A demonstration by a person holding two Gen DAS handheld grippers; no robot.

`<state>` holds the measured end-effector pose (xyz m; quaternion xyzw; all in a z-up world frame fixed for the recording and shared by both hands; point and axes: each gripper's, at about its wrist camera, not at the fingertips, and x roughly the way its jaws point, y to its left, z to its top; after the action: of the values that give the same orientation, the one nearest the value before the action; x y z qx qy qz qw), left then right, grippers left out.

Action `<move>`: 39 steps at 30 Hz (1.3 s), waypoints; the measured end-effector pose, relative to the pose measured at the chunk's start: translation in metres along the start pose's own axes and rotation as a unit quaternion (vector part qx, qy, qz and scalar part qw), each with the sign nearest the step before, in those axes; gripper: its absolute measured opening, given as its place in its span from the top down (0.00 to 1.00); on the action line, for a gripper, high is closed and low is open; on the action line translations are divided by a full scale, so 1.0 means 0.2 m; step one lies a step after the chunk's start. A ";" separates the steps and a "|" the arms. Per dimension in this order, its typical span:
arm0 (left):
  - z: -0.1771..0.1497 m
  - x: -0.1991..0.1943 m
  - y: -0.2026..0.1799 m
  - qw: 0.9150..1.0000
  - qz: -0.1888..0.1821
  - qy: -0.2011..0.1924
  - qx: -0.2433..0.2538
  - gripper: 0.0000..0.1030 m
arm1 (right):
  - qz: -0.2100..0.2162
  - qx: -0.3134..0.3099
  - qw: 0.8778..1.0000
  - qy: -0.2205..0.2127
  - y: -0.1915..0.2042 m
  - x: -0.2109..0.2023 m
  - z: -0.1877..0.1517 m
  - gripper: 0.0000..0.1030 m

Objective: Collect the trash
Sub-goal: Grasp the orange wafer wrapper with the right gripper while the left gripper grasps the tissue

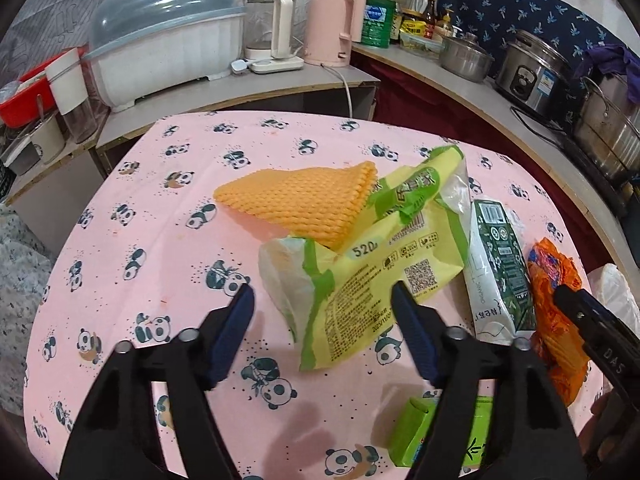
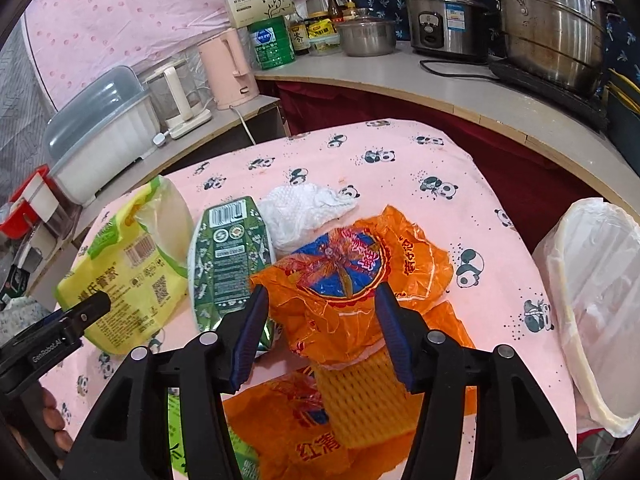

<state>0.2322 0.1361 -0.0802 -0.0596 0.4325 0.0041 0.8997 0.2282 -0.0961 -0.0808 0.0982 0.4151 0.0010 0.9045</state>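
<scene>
Blue ribbed pads line both pairs of black fingers, and both pairs stand spread apart, holding nothing. The right gripper (image 2: 320, 332) hovers low over a crumpled orange plastic wrapper (image 2: 360, 280), which bulges up between its two fingers; a piece of yellow foam netting (image 2: 360, 396) lies under the wrapper, closer to the wrist. Just left of the wrapper a green-and-white carton (image 2: 228, 256) lies flat, its long axis running away from the fingers, with a white crumpled tissue (image 2: 304, 212) beyond it. Far right, at the edge of the pink panda-print tablecloth (image 2: 420, 160), stands a bin lined with a white bag (image 2: 600, 300).

The left gripper (image 1: 322, 312) hovers above a yellow-green food bag (image 1: 360, 264), whose near end sits between its fingers and whose length runs away to the upper right. A second sheet of orange foam netting (image 1: 304, 196) lies behind that bag, and a small green box (image 1: 416, 432) lies under the left gripper's right finger.

The wrapper looks the likelier next pick: it is already bracketed by the right fingers, and that hand is nearer the bin.
</scene>
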 end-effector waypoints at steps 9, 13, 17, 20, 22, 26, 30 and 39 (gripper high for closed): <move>-0.03 -0.01 -0.03 1.000 -0.014 0.007 0.006 0.89 | 0.002 -0.015 1.000 0.003 0.00 0.03 -0.04 0.60; -0.03 -0.08 -0.07 1.000 -0.020 -0.006 0.008 0.93 | 0.011 -0.013 1.000 0.019 -0.01 0.04 -0.05 0.85; -0.03 -0.15 -0.11 0.999 -0.025 -0.018 0.015 0.95 | 0.010 -0.012 1.000 0.019 -0.02 0.01 -0.07 0.93; -0.03 -0.20 -0.14 0.999 -0.032 -0.024 0.016 0.95 | 0.014 -0.008 1.000 0.016 -0.04 -0.02 -0.07 0.94; -0.04 -0.23 -0.16 0.999 -0.036 -0.028 0.021 0.95 | 0.015 -0.007 1.000 0.011 -0.05 -0.05 -0.06 0.94; -0.04 -0.28 -0.19 0.998 -0.046 -0.037 0.025 0.95 | 0.014 -0.012 1.000 0.000 -0.05 -0.11 -0.05 0.95; -0.03 -0.34 -0.24 0.997 -0.053 -0.048 0.032 0.95 | 0.015 -0.008 1.000 -0.019 -0.07 -0.19 -0.03 0.95; -0.01 -0.47 -0.36 0.994 -0.071 -0.070 0.044 0.95 | 0.016 0.009 0.997 -0.077 -0.14 -0.43 0.06 0.96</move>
<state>0.1757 0.0687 -0.0007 -0.0501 0.3626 -0.0750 0.9276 0.1782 -0.1336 -0.0145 0.1130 0.3421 0.0042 0.9328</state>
